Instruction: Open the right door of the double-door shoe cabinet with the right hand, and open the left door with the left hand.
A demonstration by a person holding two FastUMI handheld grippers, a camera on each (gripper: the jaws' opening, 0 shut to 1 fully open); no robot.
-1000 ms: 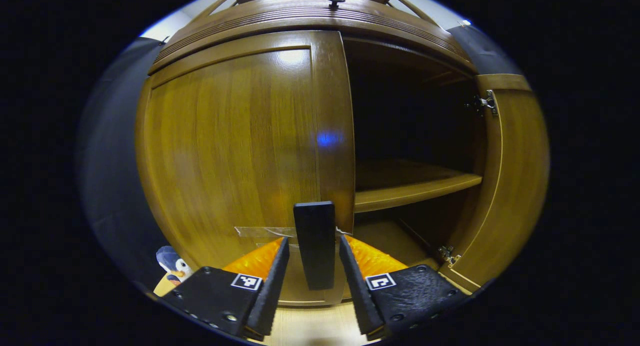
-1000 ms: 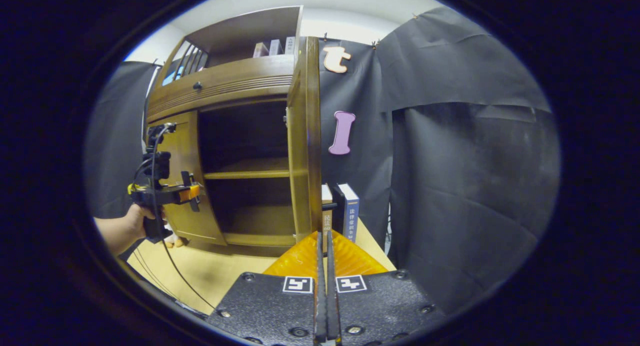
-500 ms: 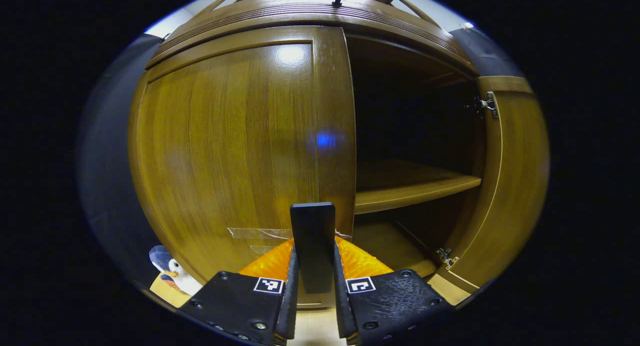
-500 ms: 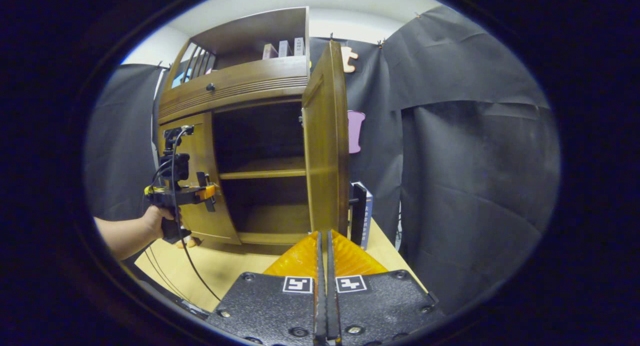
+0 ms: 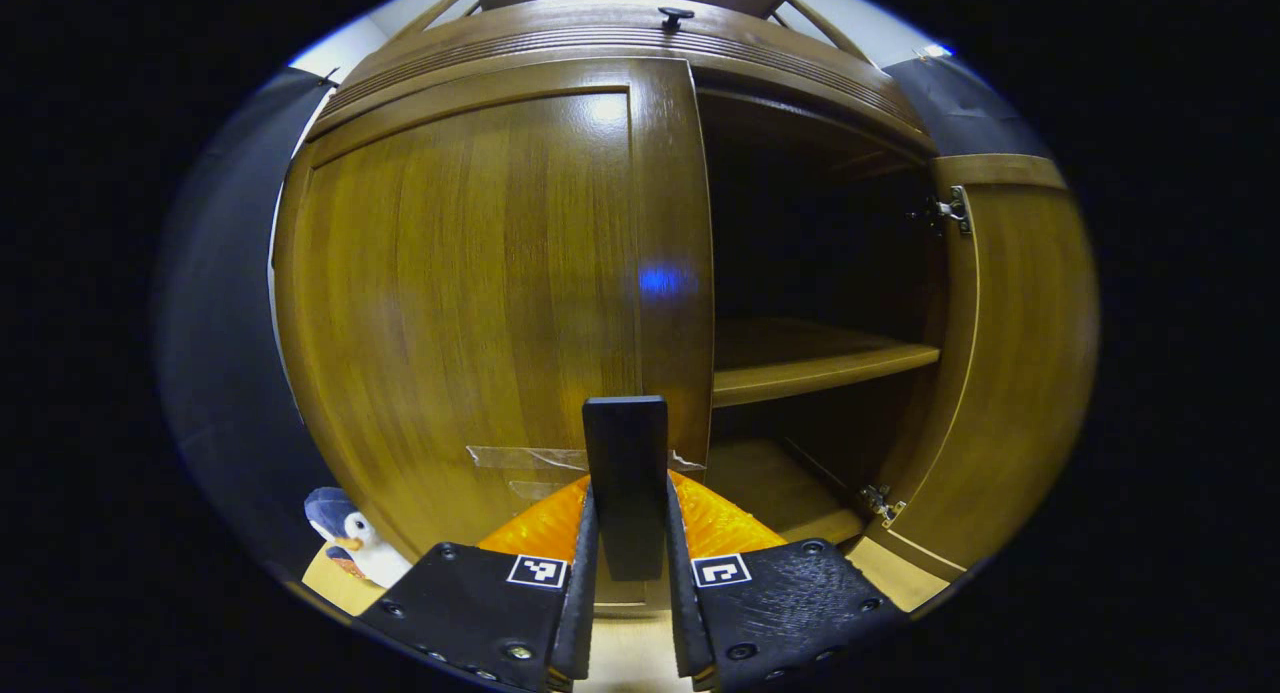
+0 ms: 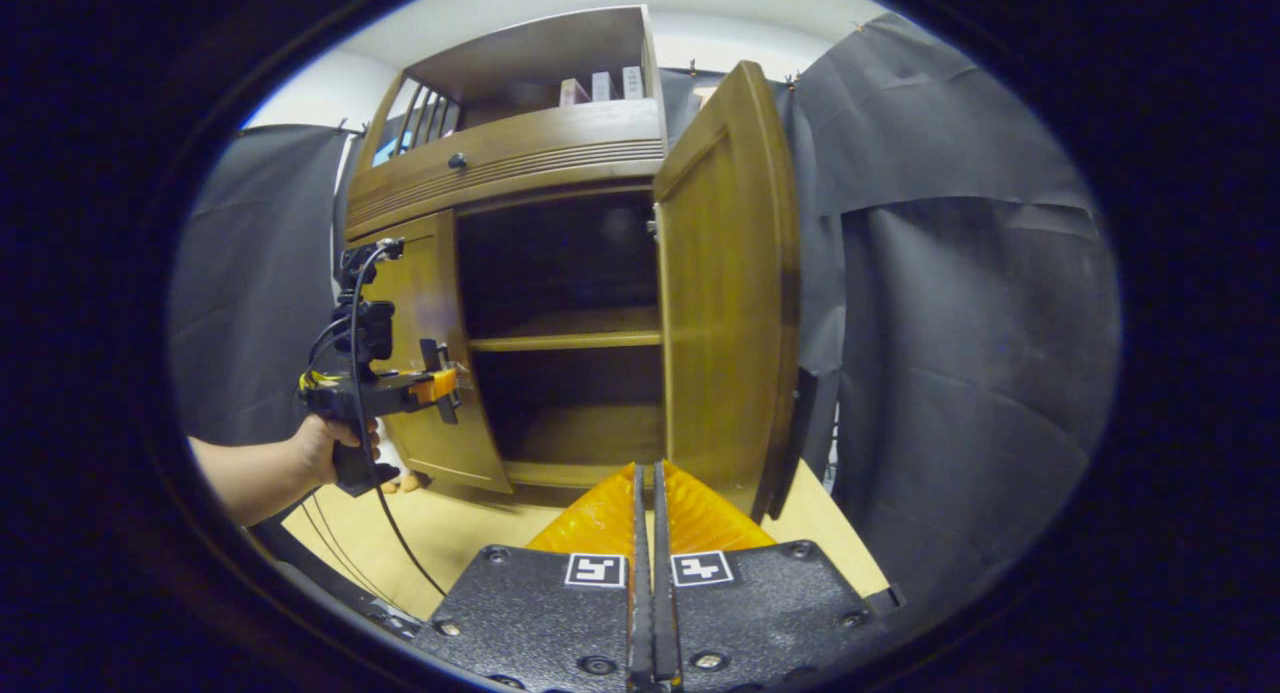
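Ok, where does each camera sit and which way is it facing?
Left gripper view: rides the left gripper, close before the closed left door, fingers clamping its handle.
Right gripper view: rides the right gripper, farther back, facing the open right door; a hand shows.
Shared: cabinet shelf.

left claw [image 5: 627, 613]: textured black plates, screws, square white-bordered markers, ribbed orange body | right claw [image 6: 648, 613]: same build | hand [image 6: 325, 443]: bare forearm, black cables hanging from its handle
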